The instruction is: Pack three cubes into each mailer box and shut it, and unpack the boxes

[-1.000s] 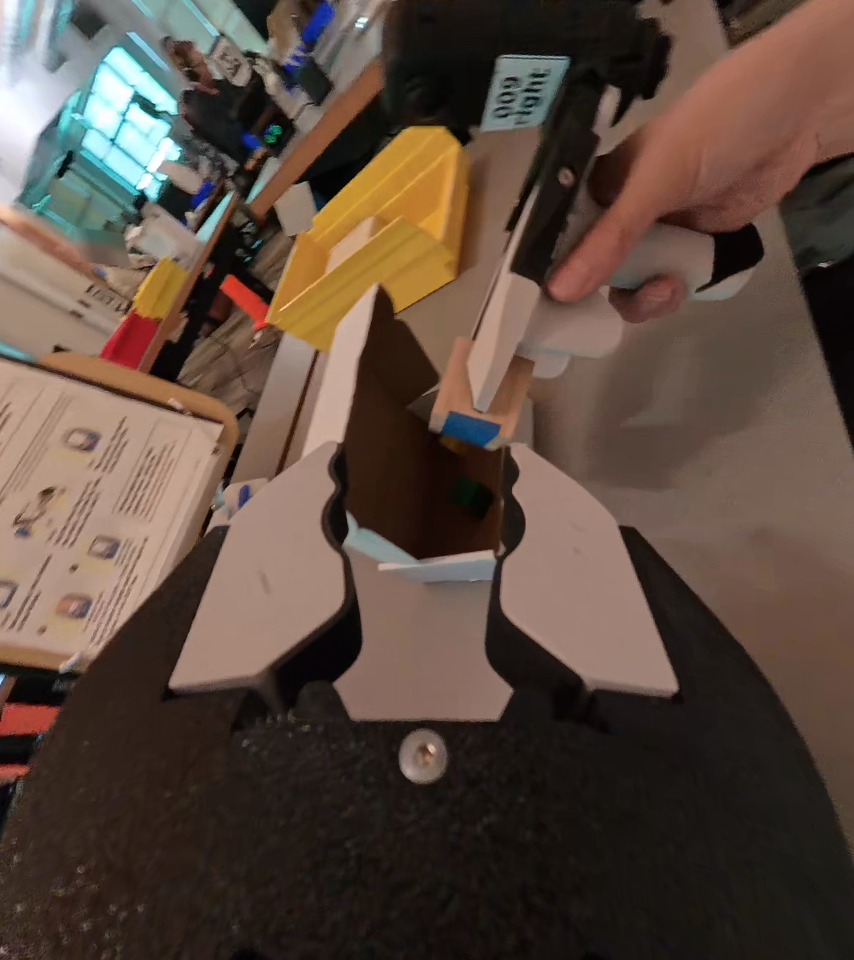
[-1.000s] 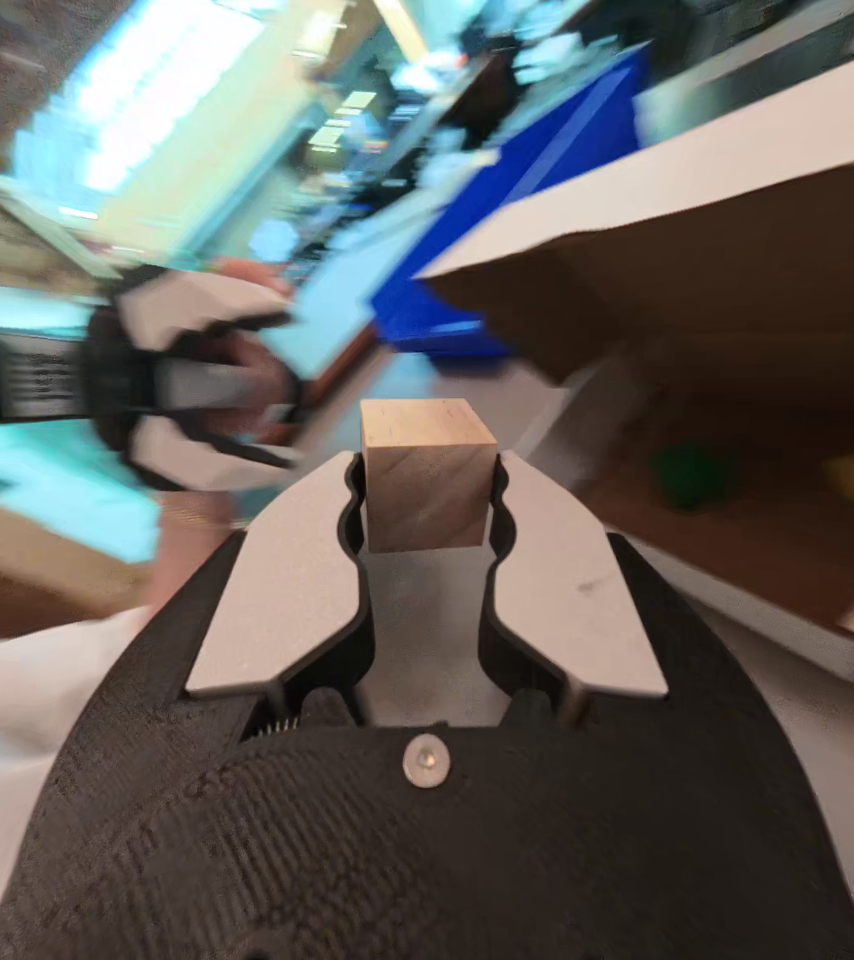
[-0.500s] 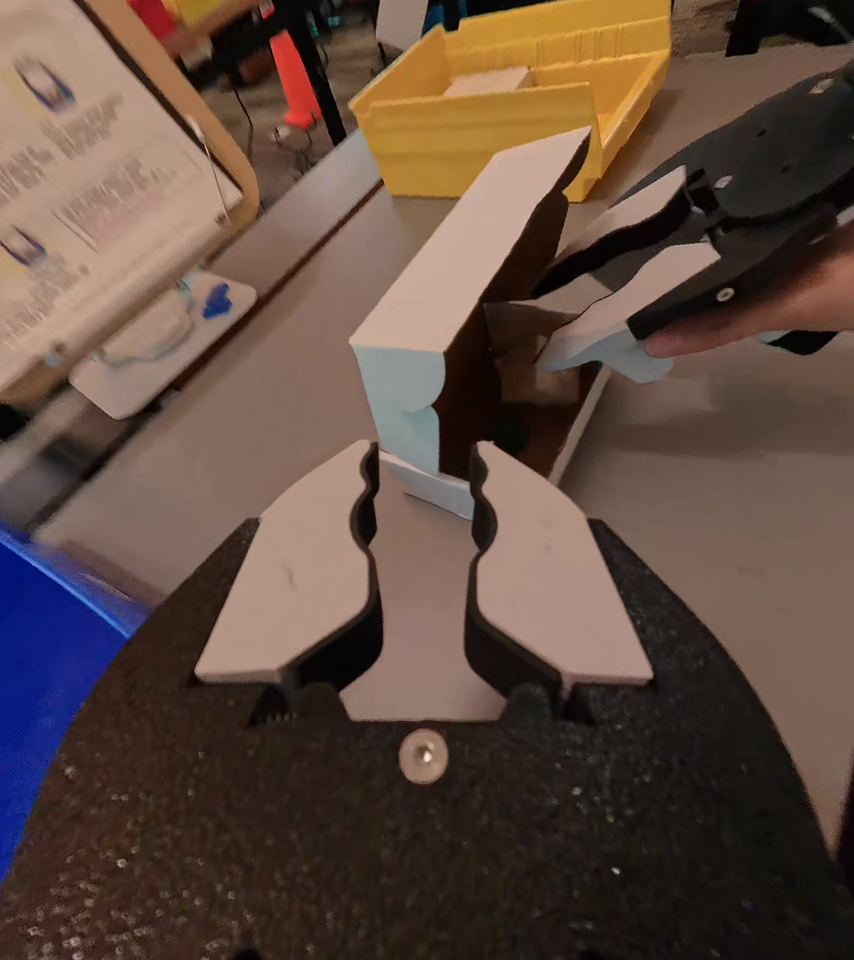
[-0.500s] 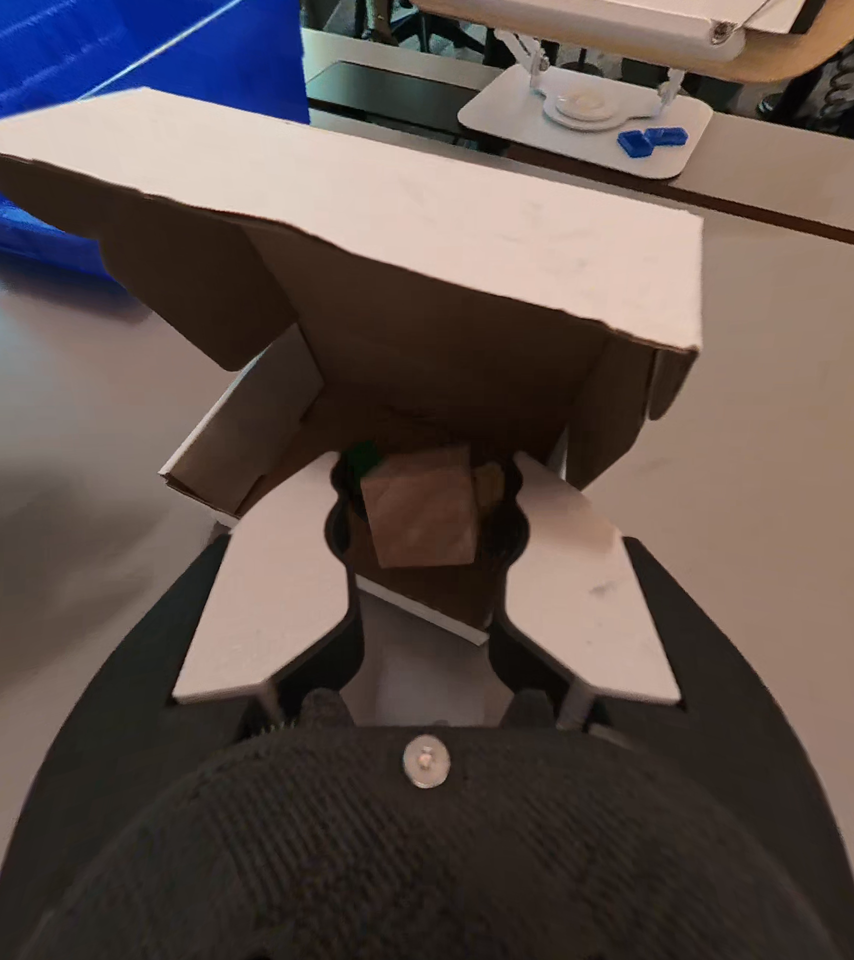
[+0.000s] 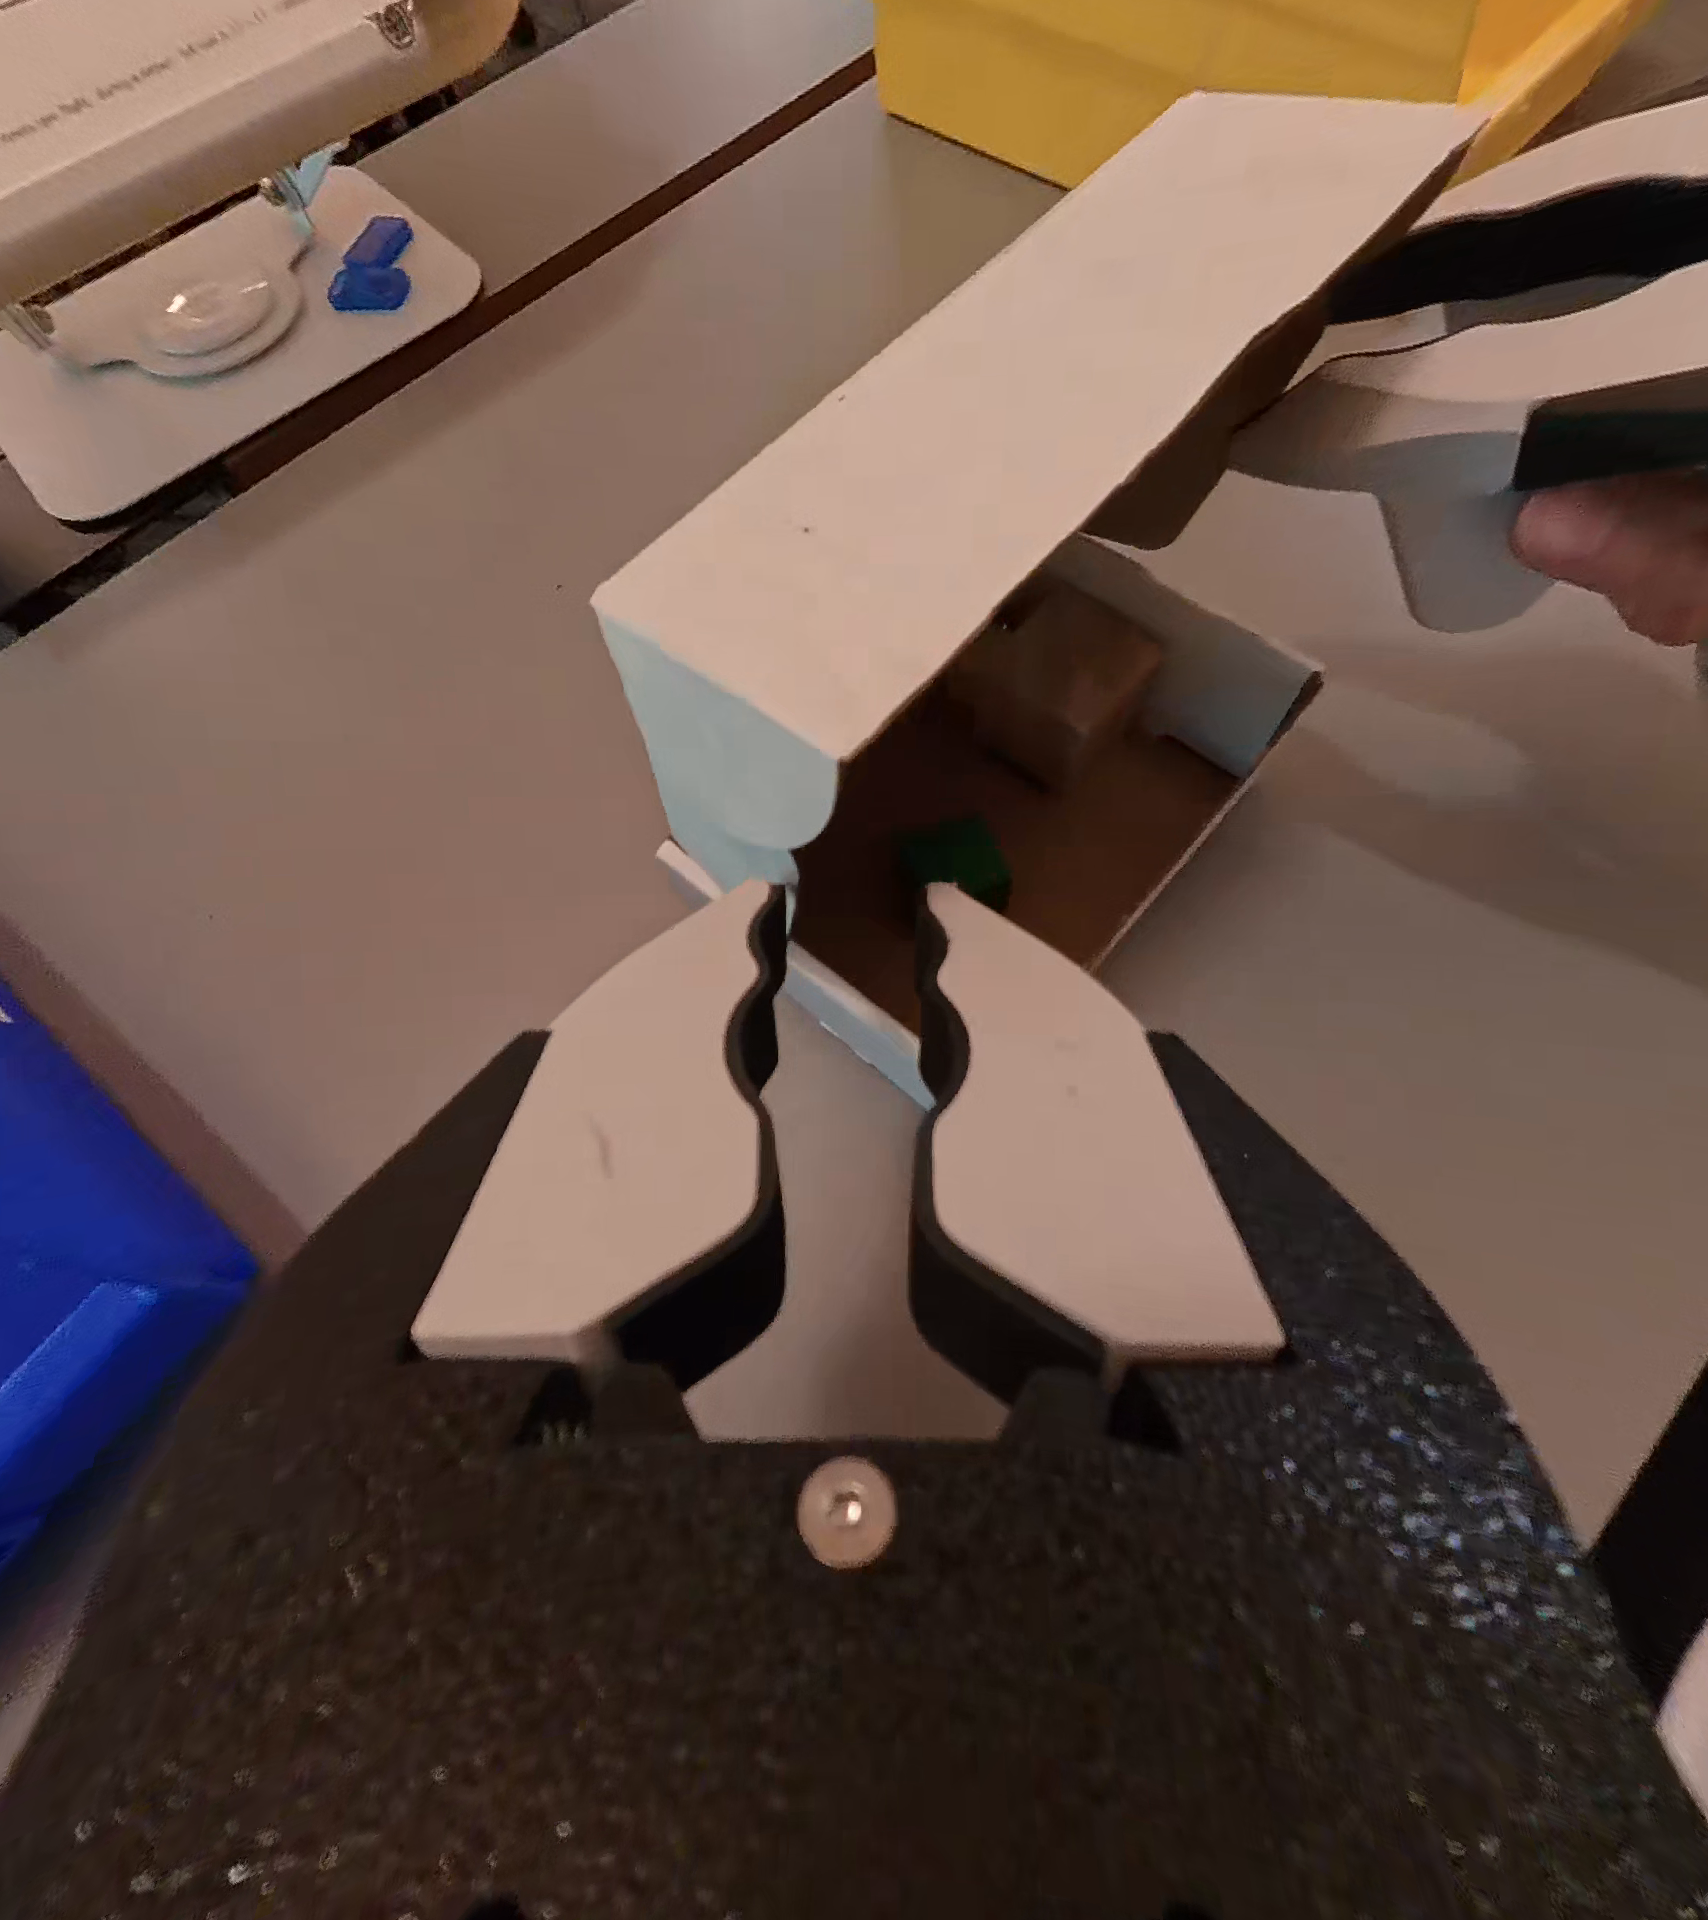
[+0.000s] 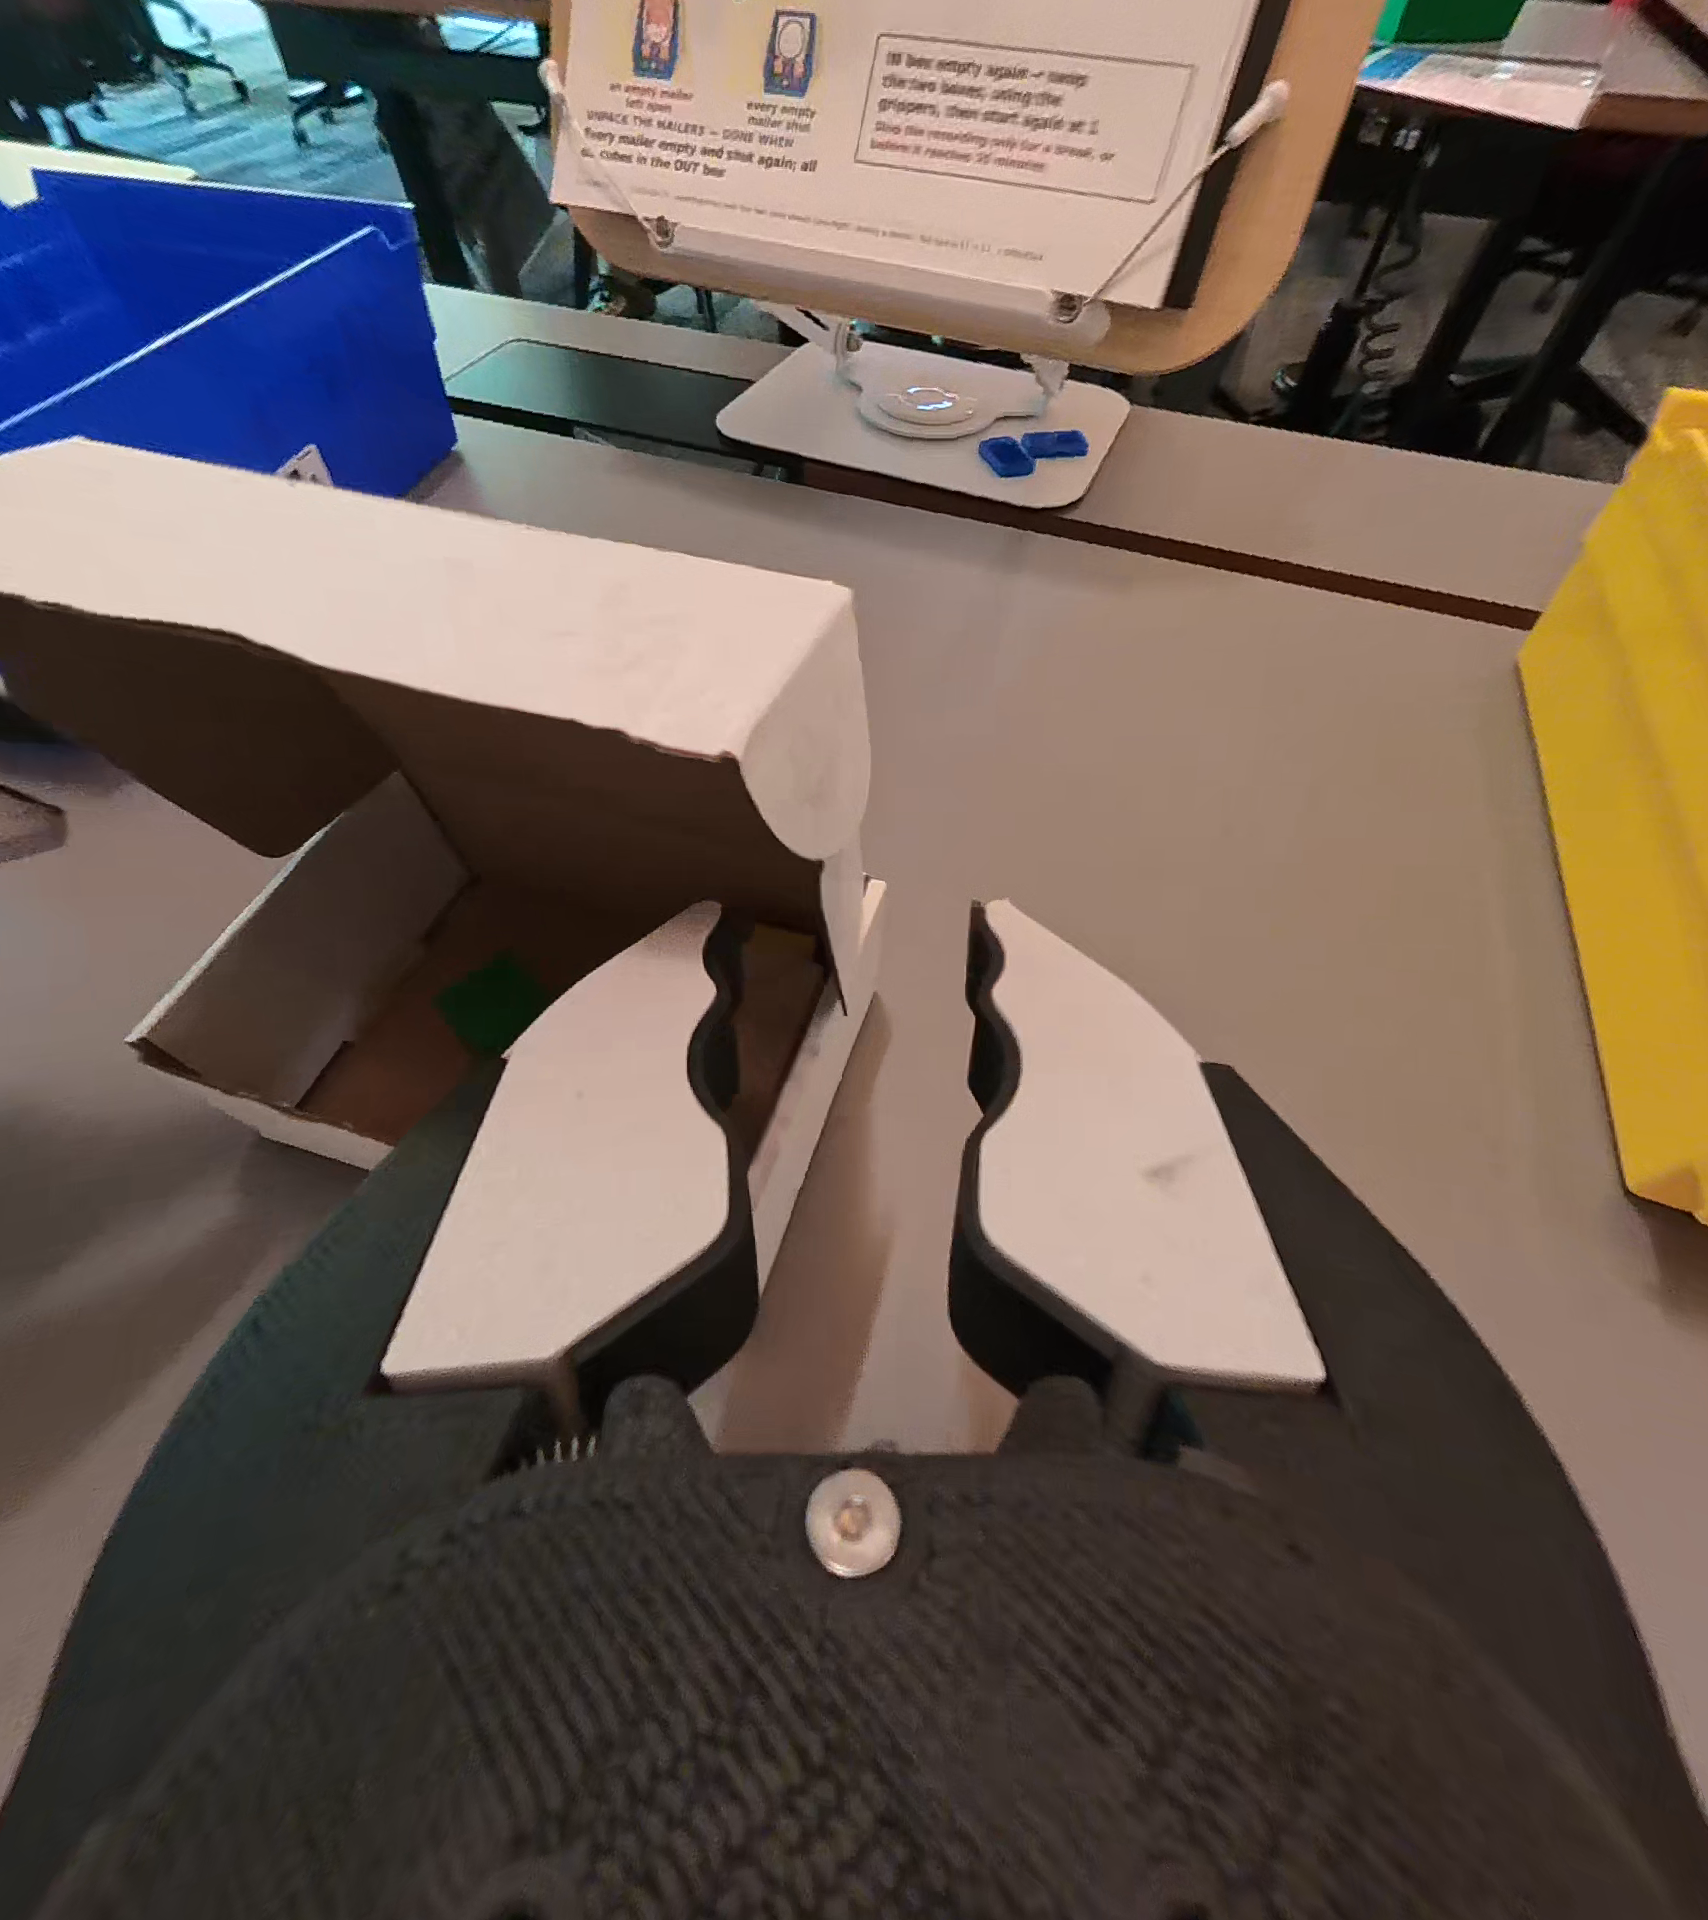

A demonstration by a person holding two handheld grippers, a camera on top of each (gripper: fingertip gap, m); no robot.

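Note:
A white mailer box [image 5: 1234, 748] with a brown inside stands on the grey table, its lid [image 5: 985, 416] half raised. Inside lie a wooden cube [image 5: 1068, 686] and a green cube [image 5: 954, 852]. My left gripper [image 5: 855, 902] is open and empty, its tips over the box's near corner. My right gripper [image 6: 847, 912] is open and empty at the box's right end wall [image 6: 829, 1049]. The green cube [image 6: 491, 997] shows under the lid [image 6: 414, 623]. In the left wrist view the right gripper [image 5: 1380, 291] sits by the lid's far free edge.
A blue bin [image 6: 154, 312] stands at the back left and also shows in the left wrist view [image 5: 29, 1247]. A yellow bin [image 6: 1702, 831] stands at the right. An instruction sheet on a stand [image 6: 912, 104] is behind the table edge. A hand [image 5: 1660, 561] holds the right gripper. The lid [image 6: 414, 623] sits 6 cm or so from the ends of my right fingers. My left wrist view [image 5: 1239, 251] looks at it from another angle.
My right gripper let go of the wooden cube, which now lies in the box, and drew back to the box's end. The lid has come down lower over the box.

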